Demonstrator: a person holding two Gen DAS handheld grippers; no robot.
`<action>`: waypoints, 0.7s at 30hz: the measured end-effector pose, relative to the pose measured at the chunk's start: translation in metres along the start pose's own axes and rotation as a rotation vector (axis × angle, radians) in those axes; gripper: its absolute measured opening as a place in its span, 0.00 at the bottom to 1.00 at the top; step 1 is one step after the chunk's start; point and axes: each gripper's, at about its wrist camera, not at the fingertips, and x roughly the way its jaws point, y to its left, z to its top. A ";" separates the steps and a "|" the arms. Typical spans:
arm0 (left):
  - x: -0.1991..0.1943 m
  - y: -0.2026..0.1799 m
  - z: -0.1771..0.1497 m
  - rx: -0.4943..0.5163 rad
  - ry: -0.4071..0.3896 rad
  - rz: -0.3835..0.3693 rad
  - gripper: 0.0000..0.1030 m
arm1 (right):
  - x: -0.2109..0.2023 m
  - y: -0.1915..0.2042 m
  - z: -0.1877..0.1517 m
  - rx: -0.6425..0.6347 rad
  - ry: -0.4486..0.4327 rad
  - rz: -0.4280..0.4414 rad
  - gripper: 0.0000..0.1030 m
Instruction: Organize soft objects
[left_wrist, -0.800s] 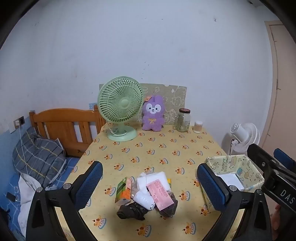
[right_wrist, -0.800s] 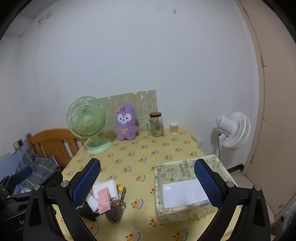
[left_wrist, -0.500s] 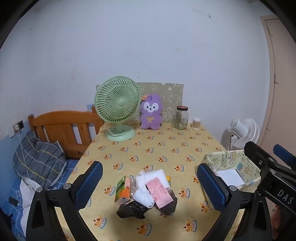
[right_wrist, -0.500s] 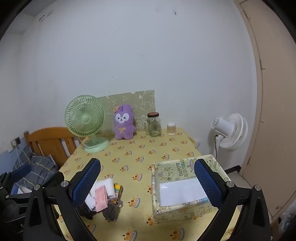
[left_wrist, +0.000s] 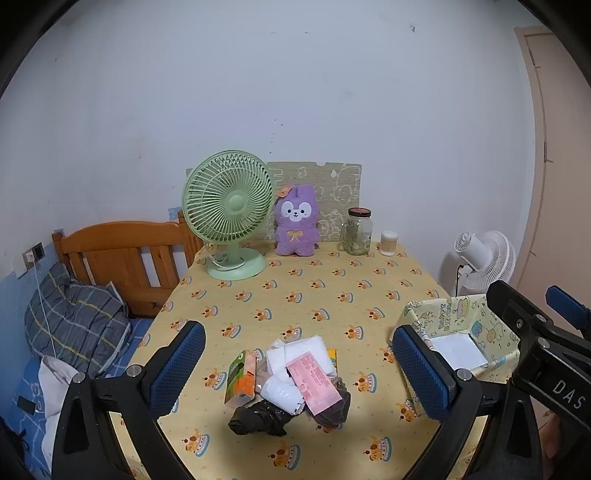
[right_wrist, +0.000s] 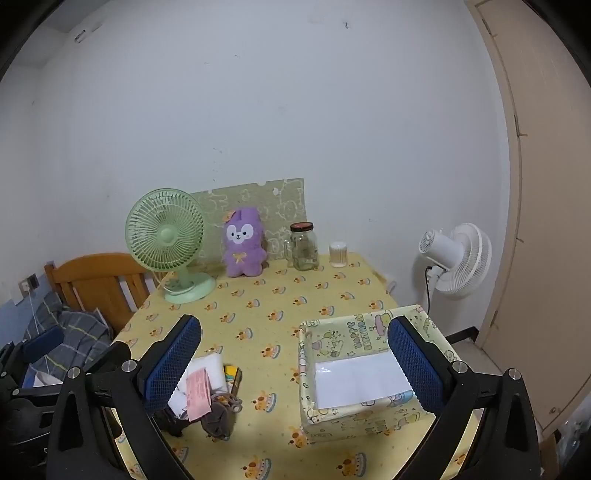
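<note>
A yellow table (left_wrist: 314, 295) with little cake pictures fills both views. The left gripper (left_wrist: 299, 365) hangs above the near edge with its two blue pads wide apart and nothing between them. Under it, at about 6 o'clock in the left view, sits a small pile of soft things (left_wrist: 291, 384): a white folded pack (left_wrist: 299, 352), a pink packet (left_wrist: 314, 382) lying on top, an orange and green packet (left_wrist: 242, 376) at its 9 o'clock side, a white rolled bit (left_wrist: 282, 393), a black crumpled bag (left_wrist: 258, 419) at the front and a brown soft lump (left_wrist: 334, 404) at its 3 o'clock side. They all touch each other. The right gripper (right_wrist: 291, 365) also has its blue pads wide apart and grips nothing. Below it, at about 5 o'clock in the right view, stands an open box (right_wrist: 369, 417) with cartoon pictures on its sides and a white sheet inside. The pile is just beside the box, toward 9 o'clock. Far back, at 12 o'clock, a green fan (left_wrist: 229, 210), a purple bunny toy (left_wrist: 295, 230), a glass jar (left_wrist: 356, 232) and a small white cup (left_wrist: 388, 243) stand in a row by the wall. A white fan (right_wrist: 456, 258) stands on the floor at 3 o'clock.
</note>
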 end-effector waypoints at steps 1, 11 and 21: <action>0.000 0.000 0.000 -0.001 0.000 -0.001 0.99 | 0.000 0.000 0.000 0.001 0.000 0.000 0.99; 0.000 0.000 -0.001 0.000 -0.001 0.000 0.99 | 0.000 -0.001 0.000 0.003 0.006 0.007 0.99; 0.004 -0.002 -0.001 0.000 0.008 -0.009 0.99 | 0.003 0.000 -0.003 0.007 0.011 0.006 0.99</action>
